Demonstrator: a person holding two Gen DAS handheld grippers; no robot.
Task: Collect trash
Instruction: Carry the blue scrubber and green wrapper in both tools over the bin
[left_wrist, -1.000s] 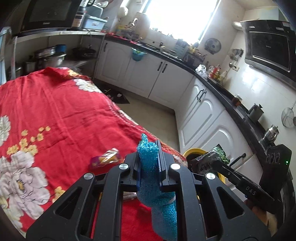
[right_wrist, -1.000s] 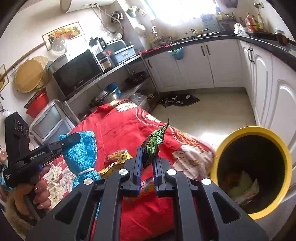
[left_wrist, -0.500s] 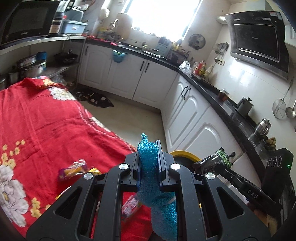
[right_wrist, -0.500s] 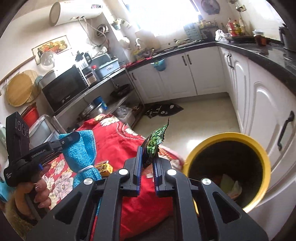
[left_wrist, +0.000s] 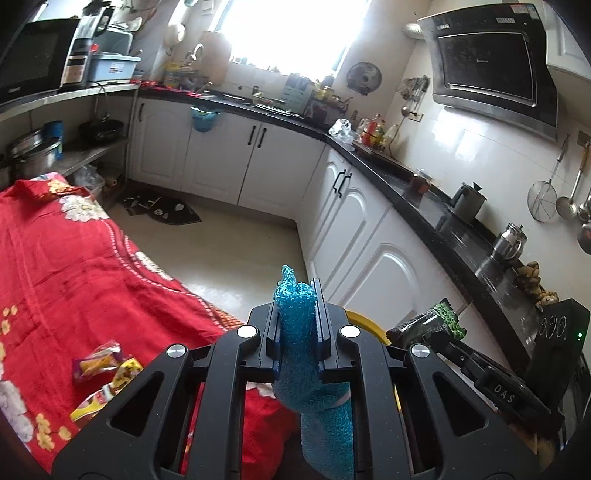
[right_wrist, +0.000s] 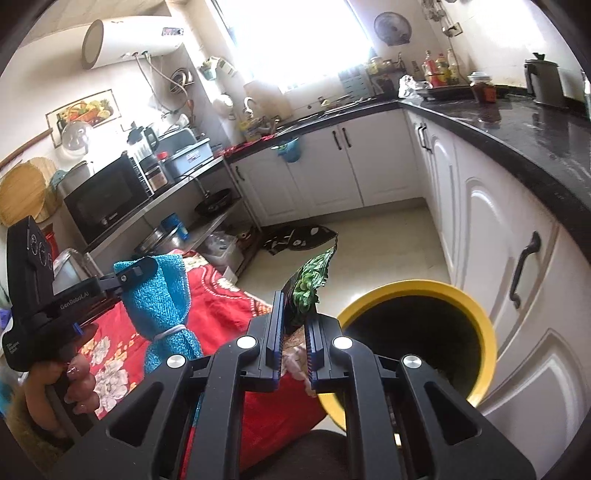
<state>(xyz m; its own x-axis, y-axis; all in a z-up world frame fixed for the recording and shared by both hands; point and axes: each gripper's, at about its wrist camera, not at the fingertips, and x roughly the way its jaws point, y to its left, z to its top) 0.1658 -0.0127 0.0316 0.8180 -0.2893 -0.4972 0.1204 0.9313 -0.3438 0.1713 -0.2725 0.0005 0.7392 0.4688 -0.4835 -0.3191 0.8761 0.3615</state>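
Observation:
My left gripper (left_wrist: 297, 325) is shut on a blue knitted cloth (left_wrist: 306, 369) and hangs over the edge of the red-covered table; it also shows in the right wrist view (right_wrist: 135, 273). My right gripper (right_wrist: 293, 332) has its jaws parted, with a green and black snack wrapper (right_wrist: 308, 282) leaning against the left jaw. It sits just left of the yellow trash bin (right_wrist: 476, 321), at rim height. The wrapper also shows in the left wrist view (left_wrist: 432, 325). Colourful wrappers (left_wrist: 99, 360) lie on the red floral tablecloth (left_wrist: 55, 273).
White cabinets (right_wrist: 491, 236) with a black countertop (right_wrist: 517, 125) run along the right and back. A dark mat (left_wrist: 162, 210) lies on the pale floor. A shelf with a microwave (right_wrist: 107, 199) and pots stands at the left.
Both grippers have moved right, off the table toward the bin. The right gripper's jaws have opened wider around the green wrapper. The bin looms closer.

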